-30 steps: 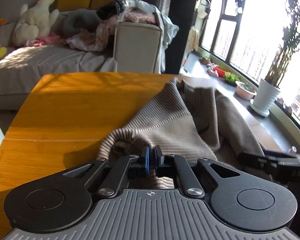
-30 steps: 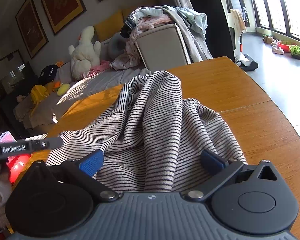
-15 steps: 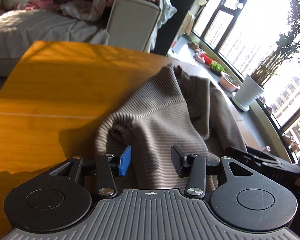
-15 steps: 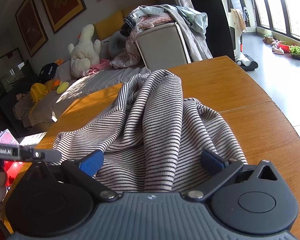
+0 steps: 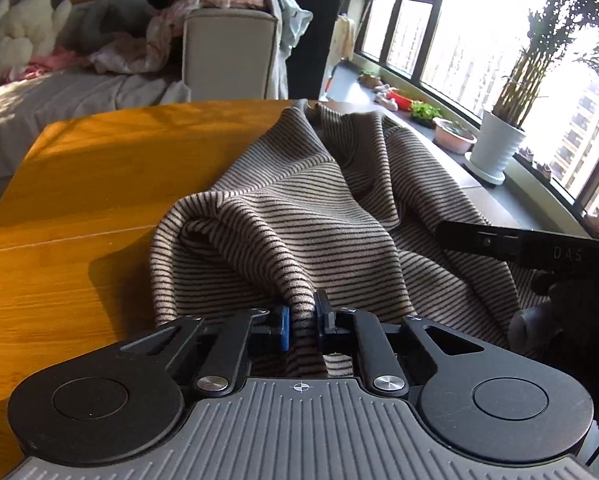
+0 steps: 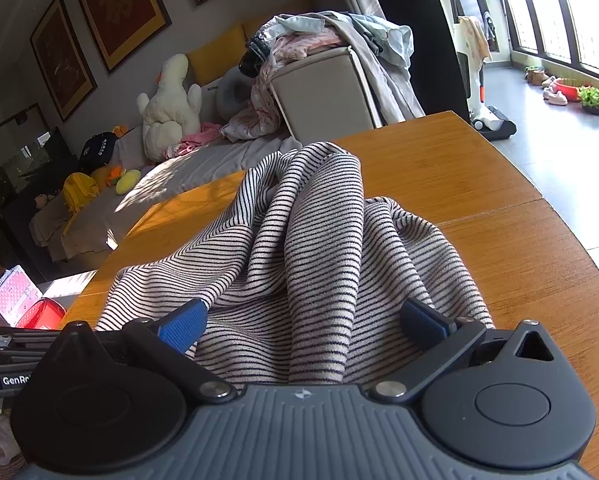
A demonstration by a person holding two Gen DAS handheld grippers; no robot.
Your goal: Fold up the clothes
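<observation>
A beige garment with thin dark stripes lies bunched on the wooden table; it also shows in the right wrist view. My left gripper is shut on a raised fold of the garment at its near edge. My right gripper is open, its blue pads spread wide on either side of the cloth near the garment's near edge. The right gripper's body shows at the right of the left wrist view.
A sofa with a white plush toy and a pile of clothes on a chair stand beyond the table's far edge. Potted plants line the window at the right. The table edge curves on the right.
My left gripper opened half a second ago, then shut again on a fold of the striped garment. The right gripper stayed open over the cloth.
</observation>
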